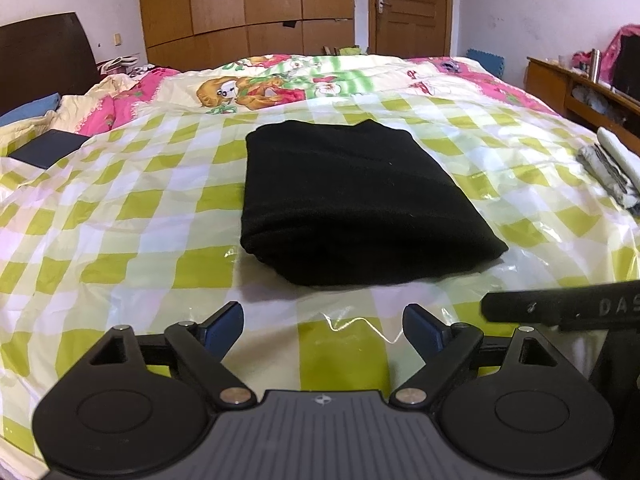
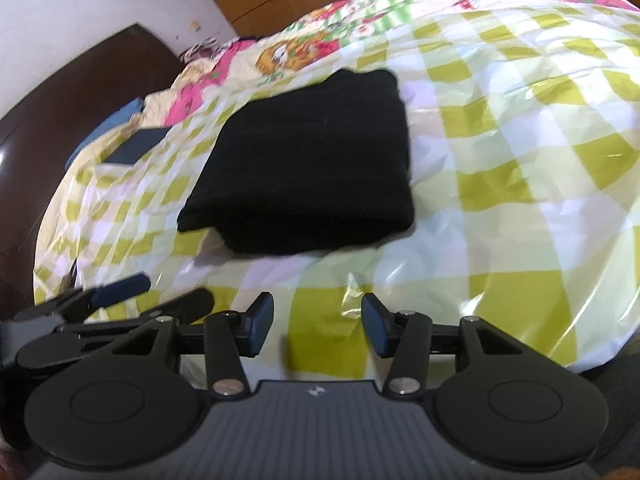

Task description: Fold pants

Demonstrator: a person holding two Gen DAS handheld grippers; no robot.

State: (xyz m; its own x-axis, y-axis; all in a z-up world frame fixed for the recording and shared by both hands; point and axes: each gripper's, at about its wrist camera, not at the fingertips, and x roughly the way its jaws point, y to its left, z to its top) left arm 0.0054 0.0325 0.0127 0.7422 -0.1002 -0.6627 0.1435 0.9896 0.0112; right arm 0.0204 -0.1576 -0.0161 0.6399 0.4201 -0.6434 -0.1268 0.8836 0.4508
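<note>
The black pants (image 1: 352,200) are lying folded into a neat block on the checked sheet (image 1: 120,208) of the bed, ahead of both tools. The left tool (image 1: 323,330) is standing wide apart and gripping nothing. The right tool (image 2: 318,326) is sitting partly apart, also empty.

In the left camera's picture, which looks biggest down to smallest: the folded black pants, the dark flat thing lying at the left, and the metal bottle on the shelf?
As they look in the left wrist view:
1. black pants, by far the largest.
2. dark flat thing.
3. metal bottle, smallest.
The bottle stands farthest from the camera, so its true size is unsure.
</note>
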